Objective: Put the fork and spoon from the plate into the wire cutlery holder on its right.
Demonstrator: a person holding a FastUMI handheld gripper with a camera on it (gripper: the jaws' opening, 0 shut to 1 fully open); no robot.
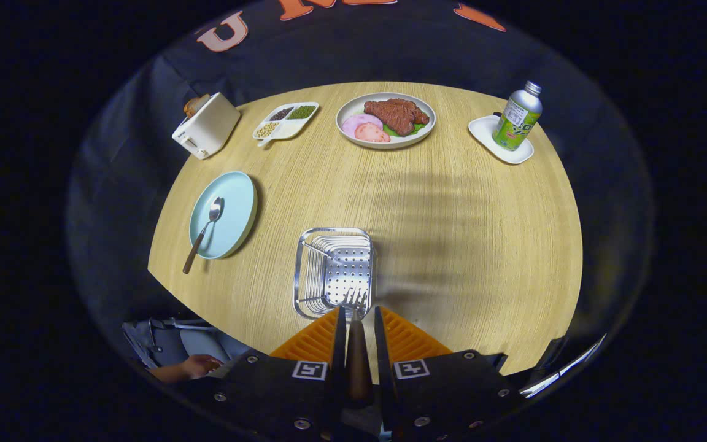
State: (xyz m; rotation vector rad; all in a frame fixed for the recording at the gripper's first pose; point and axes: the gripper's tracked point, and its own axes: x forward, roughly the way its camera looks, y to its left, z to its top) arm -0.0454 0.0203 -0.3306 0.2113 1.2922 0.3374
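Clamped between both fingers of the gripper [356, 316], the fork [355, 319] points forward, its handle running back along the finger line and its tines hanging over the near rim of the wire holder [334, 271] at lower centre. Judged from this, the drop needs only a short advance straight ahead. Left of the holder, the spoon [205, 230] lies on the blue plate [237, 209], handle toward the near table [452, 215] edge.

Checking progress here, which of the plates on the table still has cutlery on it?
The light blue plate beside the toaster: a spoon lies across it. The gripper holds the fork.
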